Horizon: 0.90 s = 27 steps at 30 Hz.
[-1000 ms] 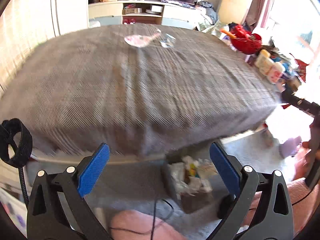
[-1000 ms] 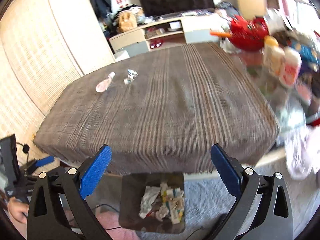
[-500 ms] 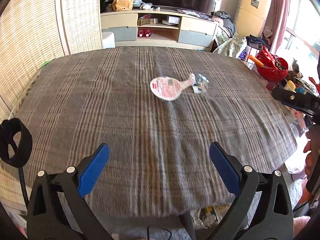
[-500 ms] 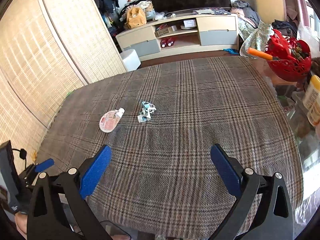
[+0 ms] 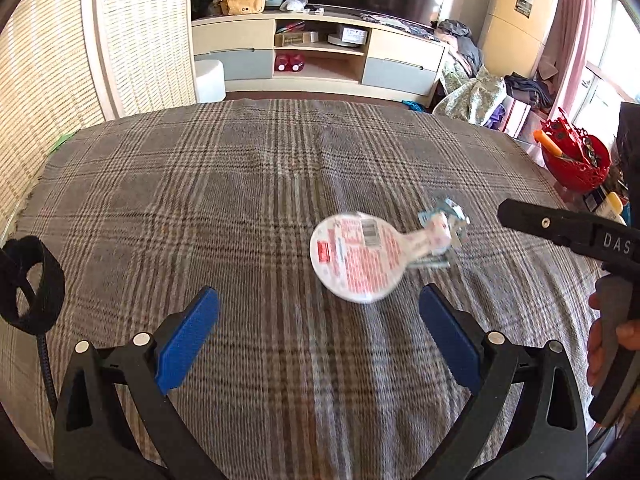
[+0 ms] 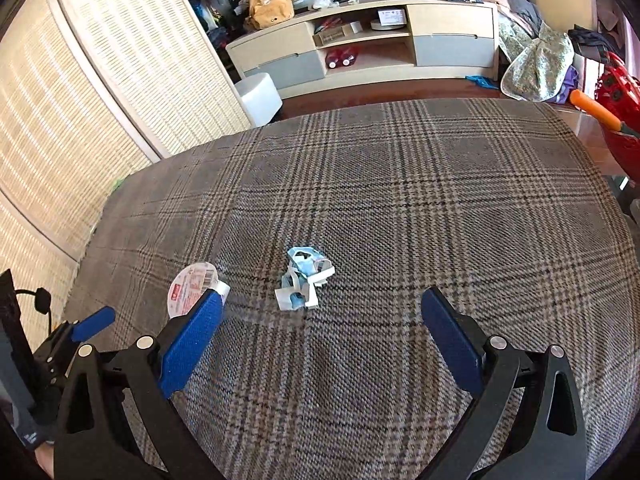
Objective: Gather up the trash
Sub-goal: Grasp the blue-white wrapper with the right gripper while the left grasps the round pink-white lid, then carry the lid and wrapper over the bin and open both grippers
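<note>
Two pieces of trash lie on the plaid-covered table, both toward its middle, nearer the near edge than the far edge. Leftmost is a flat round peel-off lid with a narrow tab, printed in red; it appears thin, light and flexible, probably slick foil or film. It lies flat on the cloth, so pinching it from above looks awkward; the raised tab end, which overlaps the second piece, is judged the better hold. To its right sits a crumpled blue-and-white wrapper, light, soft and springy, standing proud of the cloth; its bunched centre should take a pinch readily and cannot be damaged.

The left gripper hovers above the cloth just short of the lid, jaws spread wide, holding nothing. The right gripper hovers just short of the wrapper, jaws likewise spread wide and empty. Risk noted: either piece may skate on the weave or lift the cloth if the pads drag.
</note>
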{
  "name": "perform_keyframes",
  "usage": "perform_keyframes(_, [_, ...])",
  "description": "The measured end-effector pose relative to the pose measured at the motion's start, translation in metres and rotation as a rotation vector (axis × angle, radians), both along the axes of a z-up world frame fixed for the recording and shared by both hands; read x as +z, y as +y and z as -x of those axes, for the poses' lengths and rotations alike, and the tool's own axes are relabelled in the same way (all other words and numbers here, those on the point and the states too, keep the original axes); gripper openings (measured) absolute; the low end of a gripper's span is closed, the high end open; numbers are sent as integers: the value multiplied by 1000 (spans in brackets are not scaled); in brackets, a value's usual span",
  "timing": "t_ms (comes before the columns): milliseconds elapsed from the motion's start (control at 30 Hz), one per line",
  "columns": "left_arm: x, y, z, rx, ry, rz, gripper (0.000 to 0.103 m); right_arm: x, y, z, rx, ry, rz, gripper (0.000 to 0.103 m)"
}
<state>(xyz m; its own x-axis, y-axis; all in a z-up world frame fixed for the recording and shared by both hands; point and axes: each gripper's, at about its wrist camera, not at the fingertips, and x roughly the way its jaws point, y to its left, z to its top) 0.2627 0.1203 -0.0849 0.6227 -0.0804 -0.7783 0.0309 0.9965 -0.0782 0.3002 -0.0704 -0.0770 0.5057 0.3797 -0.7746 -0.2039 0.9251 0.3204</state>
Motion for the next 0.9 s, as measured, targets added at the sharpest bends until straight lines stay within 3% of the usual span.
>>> perform_keyframes(133, [-7,0,-19,-17,9,-4,95,-13,8,-13,20,30,2,76])
perform_keyframes(267, [-14,-3,-30,-28,18,1,94,-27,14,-23,31,63,-3,60])
perform_keyframes(433, [-24,-10,-43,-47,38,7,84,-38,19,-29,59,85,-9,21])
perform_keyframes(567, [-31,-16,-50,-68,50,6,76,-30,12,-23,87,45,-3,16])
perform_keyframes(700, [-38,-25,-55,-99,70,19,58,-22,-2,-22,76,13,15,15])
perform_keyframes(767, [-40,-28,-53,-103,64,17,57,-20,-9,-19,73,5,23,15])
perform_keyframes(833, [-40,-29,-50,-110,61,27,37,-19,-13,-16,73,0,40,15])
perform_keyframes(900, [-38,-29,-47,-111,55,25,30,-20,-16,-12,73,5,47,15])
